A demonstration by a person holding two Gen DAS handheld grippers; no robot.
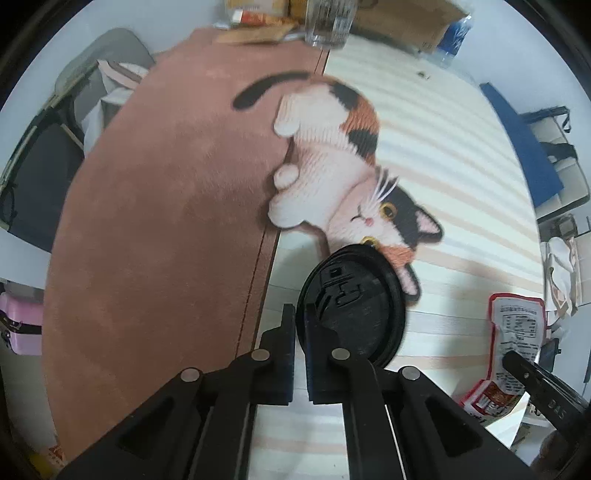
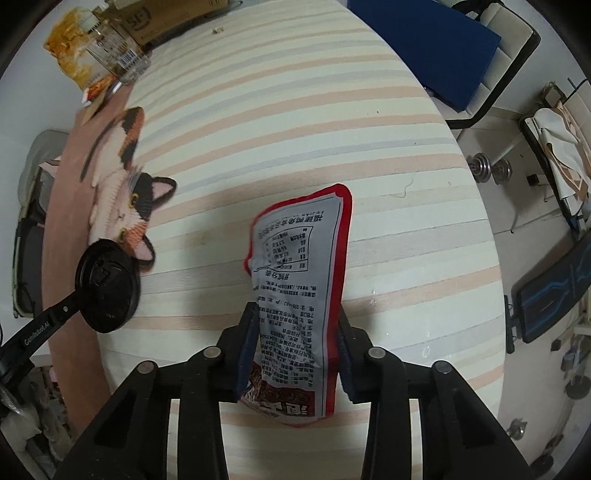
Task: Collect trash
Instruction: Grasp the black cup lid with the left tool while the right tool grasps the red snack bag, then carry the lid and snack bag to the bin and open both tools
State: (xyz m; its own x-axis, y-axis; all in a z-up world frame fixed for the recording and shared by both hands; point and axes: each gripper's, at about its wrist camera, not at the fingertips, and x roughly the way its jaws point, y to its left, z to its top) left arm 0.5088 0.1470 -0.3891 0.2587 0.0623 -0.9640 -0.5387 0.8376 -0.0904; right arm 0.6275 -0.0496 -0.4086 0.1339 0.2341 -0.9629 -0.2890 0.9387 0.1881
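Left wrist view
Left gripper point(image 1: 300, 325): jaws pinched together on the edge of a black plastic cup lid point(image 1: 354, 302), which stands tilted on edge between the pads, clear of the surface.
Cup lid position: near centre of the view, overlapping the head of the printed cat point(image 1: 343, 166) behind it.
Surface: a striped cloth point(image 1: 461, 192) in cream, peach and pale grey on the right, a plain pinkish-brown mat point(image 1: 159, 229) on the left; the cat picture straddles the line where they meet.
Snack packet point(image 1: 513, 339): red-edged, with printed text, at the near right, with the other gripper's black finger across it.
Far edge: a clear glass bottle point(image 1: 328, 22) and a cardboard box point(image 1: 406, 22), both blurred.

Right wrist view
Right gripper point(image 2: 295, 354): jaws part-closed, with the pads pressing both sides of the snack packet point(image 2: 299, 280).
Packet position: upright in the jaws, its back label facing the camera, red border on top and right, raised above the striped cloth point(image 2: 332, 110).
Cup lid point(image 2: 107, 284): at the near left, held by the left gripper point(image 2: 79, 308), whose black arm comes in from the lower left.
Far left: the clear bottle point(image 2: 110, 51) beside a yellow wrapper point(image 2: 70, 55).
Right side: a blue board point(image 2: 428, 40) and dumbbells point(image 2: 487, 170) on the floor.
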